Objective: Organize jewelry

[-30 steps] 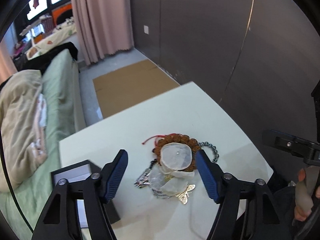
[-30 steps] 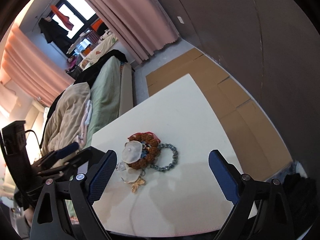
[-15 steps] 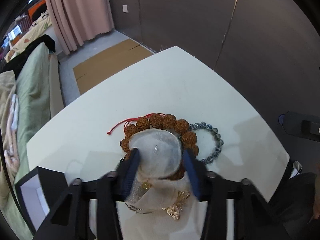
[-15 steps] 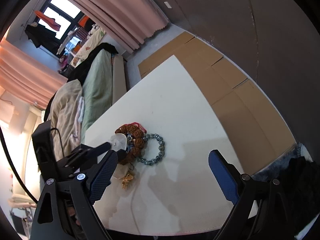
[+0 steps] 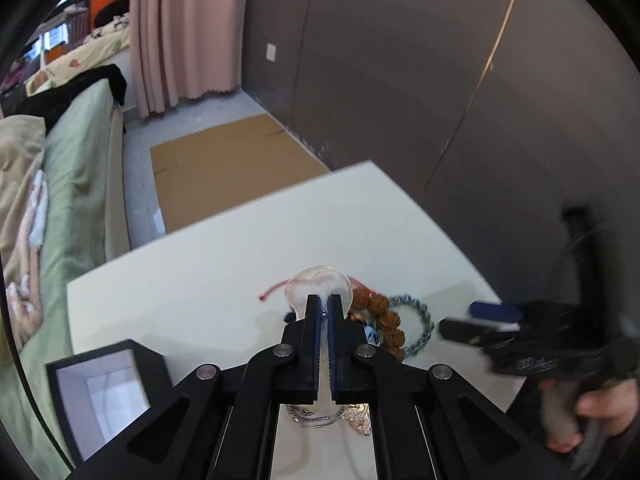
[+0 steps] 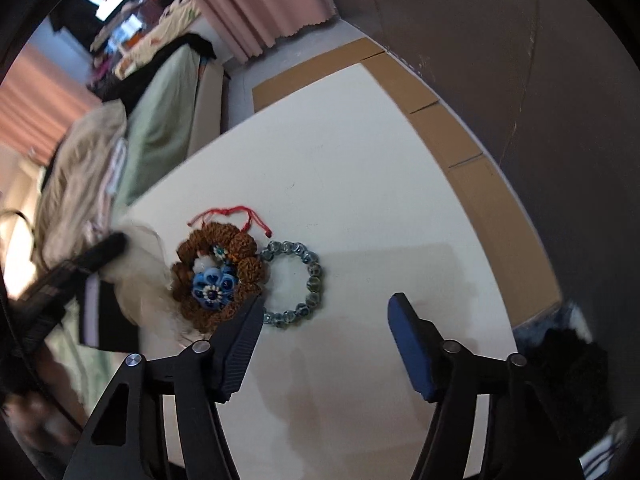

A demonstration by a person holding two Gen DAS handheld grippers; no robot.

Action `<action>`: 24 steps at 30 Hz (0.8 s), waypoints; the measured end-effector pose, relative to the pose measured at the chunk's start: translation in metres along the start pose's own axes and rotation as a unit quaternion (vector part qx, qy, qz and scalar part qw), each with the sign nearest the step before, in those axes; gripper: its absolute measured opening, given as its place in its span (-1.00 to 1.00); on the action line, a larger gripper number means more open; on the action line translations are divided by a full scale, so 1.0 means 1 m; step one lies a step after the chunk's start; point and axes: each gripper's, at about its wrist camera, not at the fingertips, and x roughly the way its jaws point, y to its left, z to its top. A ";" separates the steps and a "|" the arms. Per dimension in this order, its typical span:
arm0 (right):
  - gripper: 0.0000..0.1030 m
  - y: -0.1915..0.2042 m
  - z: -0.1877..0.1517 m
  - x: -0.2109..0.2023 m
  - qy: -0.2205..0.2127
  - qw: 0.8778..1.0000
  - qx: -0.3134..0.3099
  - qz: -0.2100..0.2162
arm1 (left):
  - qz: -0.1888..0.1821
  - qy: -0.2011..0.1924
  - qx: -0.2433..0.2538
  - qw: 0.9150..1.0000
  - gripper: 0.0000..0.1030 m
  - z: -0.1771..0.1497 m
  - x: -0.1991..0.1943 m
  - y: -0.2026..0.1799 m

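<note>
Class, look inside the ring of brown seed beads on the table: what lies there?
Inside the brown bead bracelet lie a blue flower ornament and a small pale piece. What lies beneath them is covered.

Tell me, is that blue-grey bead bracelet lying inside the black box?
No: the blue-grey bead bracelet lies on the white table, next to the brown seed bracelet, outside any box.

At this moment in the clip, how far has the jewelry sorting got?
Early. Nothing looks stored: the open box seems empty. In hand: the left gripper has closed on the white pouch; the right gripper, jaws closing but open, hovers by the grey bead bracelet. Left: that bracelet, the brown bead bracelet, the blue flower piece.
</note>
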 end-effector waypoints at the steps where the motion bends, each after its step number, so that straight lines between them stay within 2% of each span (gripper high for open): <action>1: 0.11 0.006 0.000 0.006 0.006 1.000 -0.012 -0.014 | -0.003 -0.007 -0.003 1.000 -0.95 0.001 -0.007 0.002; 3: -0.06 0.014 0.000 0.015 0.015 0.999 -0.028 -0.035 | -0.004 -0.020 -0.006 1.000 -0.95 0.002 -0.016 0.006; 8: -0.14 0.024 -0.001 0.025 0.014 0.994 -0.062 -0.087 | -0.001 -0.046 -0.017 0.999 -0.95 0.001 -0.038 0.017; 10: -0.46 0.031 -0.003 0.029 0.008 0.989 -0.084 -0.121 | 0.001 -0.053 -0.022 0.998 -0.95 0.000 -0.046 0.023; 11: -0.78 0.033 -0.001 0.029 0.009 0.987 -0.092 -0.134 | 0.002 -0.055 -0.024 0.998 -0.95 -0.001 -0.050 0.026; 12: -0.78 0.036 -0.001 0.030 0.011 0.985 -0.100 -0.138 | 0.004 -0.060 -0.028 0.998 -0.95 -0.001 -0.054 0.029; 16: -0.79 0.029 -0.003 0.016 0.008 0.990 -0.088 -0.112 | 0.009 -0.074 -0.039 0.996 -0.95 -0.005 -0.070 0.038; 20: -0.80 0.027 -0.001 -0.012 -0.020 0.996 -0.068 -0.058 | 0.016 -0.087 -0.053 0.995 -0.95 -0.009 -0.088 0.052; 22: -0.80 0.036 0.001 -0.024 -0.032 0.997 -0.068 -0.033 | 0.020 -0.090 -0.059 0.994 -0.95 -0.011 -0.095 0.059; 24: -0.80 0.047 0.004 -0.035 -0.051 0.995 -0.078 -0.030 | 0.027 -0.092 -0.068 0.993 -0.95 -0.015 -0.099 0.067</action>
